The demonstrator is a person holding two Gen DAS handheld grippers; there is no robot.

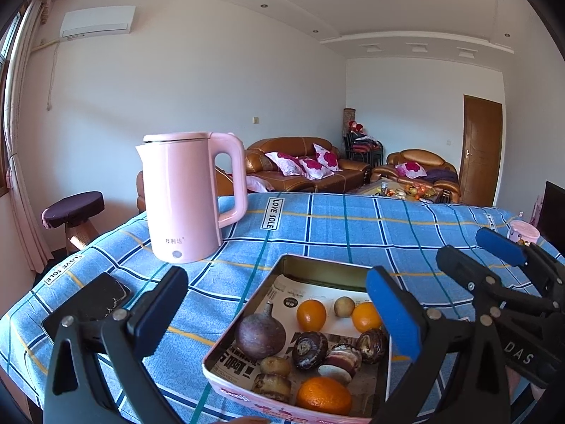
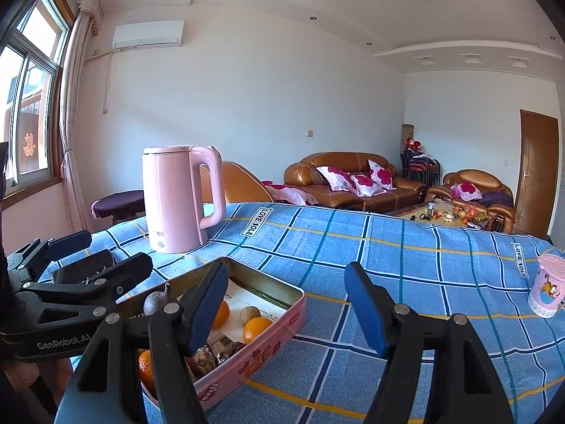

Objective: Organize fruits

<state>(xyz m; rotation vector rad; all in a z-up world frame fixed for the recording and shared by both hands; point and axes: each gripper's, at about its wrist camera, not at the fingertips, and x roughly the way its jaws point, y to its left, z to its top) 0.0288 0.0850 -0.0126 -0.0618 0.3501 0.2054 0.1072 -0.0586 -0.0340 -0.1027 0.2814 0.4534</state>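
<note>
Fruits gathered in the tin (image 1: 319,268)
Both grippers, left (image 1: 279,312) and right (image 2: 287,305), hover with jaws released, empty; stage unclear.

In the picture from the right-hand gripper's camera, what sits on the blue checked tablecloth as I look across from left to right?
Dark phone → pink kettle → pink tin of fruit → pink cartoon cup at the far right.
</note>
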